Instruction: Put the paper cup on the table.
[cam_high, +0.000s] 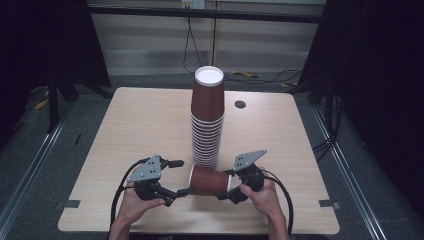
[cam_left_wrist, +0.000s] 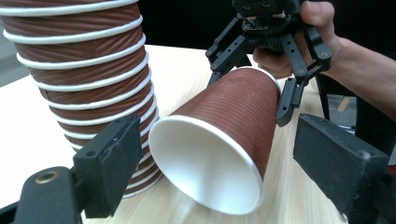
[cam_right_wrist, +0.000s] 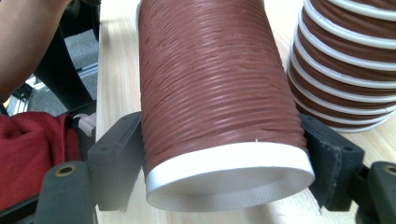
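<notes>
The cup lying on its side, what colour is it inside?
White inside the cup, brown outside; the left gripper view shows it best.

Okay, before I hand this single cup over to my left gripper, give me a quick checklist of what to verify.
1. Right gripper clamps the single cup near its base: ok, both pads touch its sides.
2. Left gripper is open wide enough for the rim: ok, its jaws stand apart either side of the open mouth.
3. Left gripper is not yet touching the cup: ok, gaps show in the left gripper view.
4. Cup is clear of the cup stack: cannot tell, they sit very close.
5. Stack is upright on the table: ok.
6. Cup is undented: ok, the rim looks round.
</notes>
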